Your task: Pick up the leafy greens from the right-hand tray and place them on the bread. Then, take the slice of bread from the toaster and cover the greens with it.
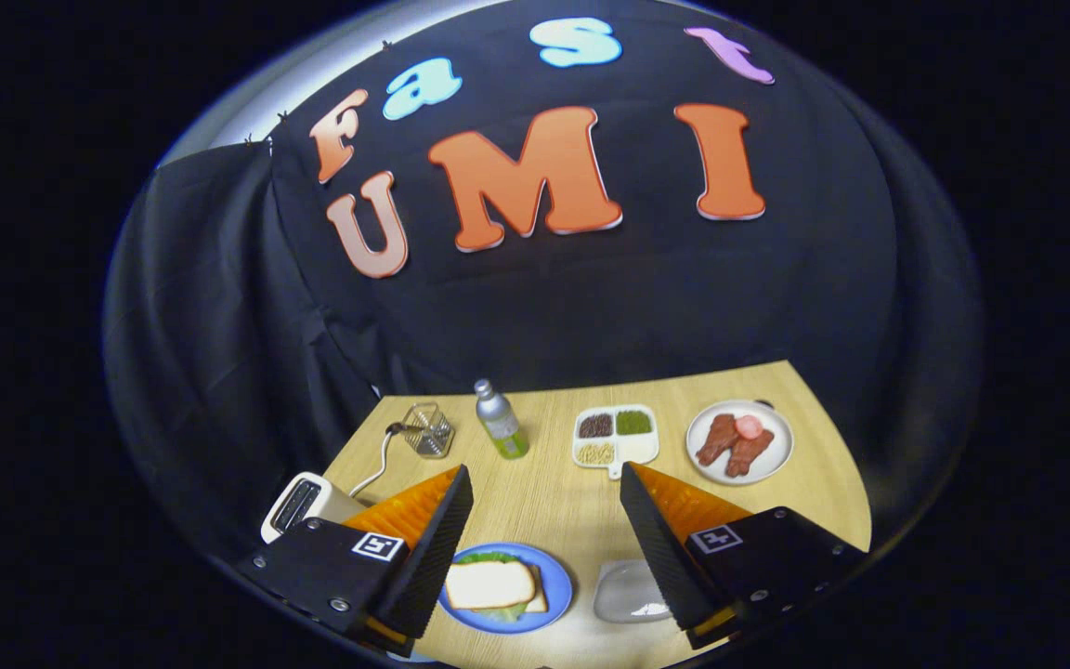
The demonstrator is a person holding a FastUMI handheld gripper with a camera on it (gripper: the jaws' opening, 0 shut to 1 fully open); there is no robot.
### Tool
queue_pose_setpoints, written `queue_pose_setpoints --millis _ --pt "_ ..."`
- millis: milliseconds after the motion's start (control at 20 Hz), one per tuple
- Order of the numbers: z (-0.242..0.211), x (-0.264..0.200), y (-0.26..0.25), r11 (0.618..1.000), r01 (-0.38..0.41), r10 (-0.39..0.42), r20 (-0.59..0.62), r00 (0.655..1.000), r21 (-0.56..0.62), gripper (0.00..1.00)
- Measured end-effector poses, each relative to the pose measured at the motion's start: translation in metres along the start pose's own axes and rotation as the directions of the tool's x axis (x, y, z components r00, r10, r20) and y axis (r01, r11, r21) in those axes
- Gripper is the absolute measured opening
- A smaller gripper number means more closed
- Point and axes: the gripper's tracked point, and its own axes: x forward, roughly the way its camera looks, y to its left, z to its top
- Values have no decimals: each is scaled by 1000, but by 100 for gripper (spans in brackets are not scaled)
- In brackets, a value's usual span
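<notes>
The tongs (546, 483) stood wide open above the near part of the wooden worktop (544, 502), gripping nothing, with bare wood between the two fingers. Just below the gap, close to the left finger (428, 557), lay a blue plate (558, 585) with the sandwich on it: a top slice of bread (489, 583) covered the leafy greens (502, 613), whose green edges peeked out at the far and near sides of the slice, and a corner of a lower slice showed at the right edge. To the right of the plate, partly hidden by the right finger (660, 548), sat a pale, translucent tray (623, 595); what it held could not be told.

At the left edge of the worktop, beyond the left finger, stood a white toaster (298, 502), its slot dark, with a white cord (377, 469) running away towards the far side. Near the cord's far end stood a small wire basket (427, 429). Just right of the basket stood a silver bottle with a green label (501, 423), upright. Farther right lay a white divided dish (616, 435) with three compartments: dark grains in the far left, green in the far right, pale beans in the near one. At the far right sat a white plate (781, 437) carrying reddish-brown strips of meat (730, 444) and a pink round slice touching them
</notes>
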Motion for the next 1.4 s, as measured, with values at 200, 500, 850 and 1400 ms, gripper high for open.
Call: queue_pose_setpoints --millis 200,500,850,1400 --pt "40 -29 -22 999 45 -43 109 993 -18 97" --pt "108 -74 -41 990 114 -86 292 952 -81 97" --pt "147 -104 -36 978 167 -98 430 897 -125 98" --pt "166 -108 -5 974 140 -42 467 883 -176 97"
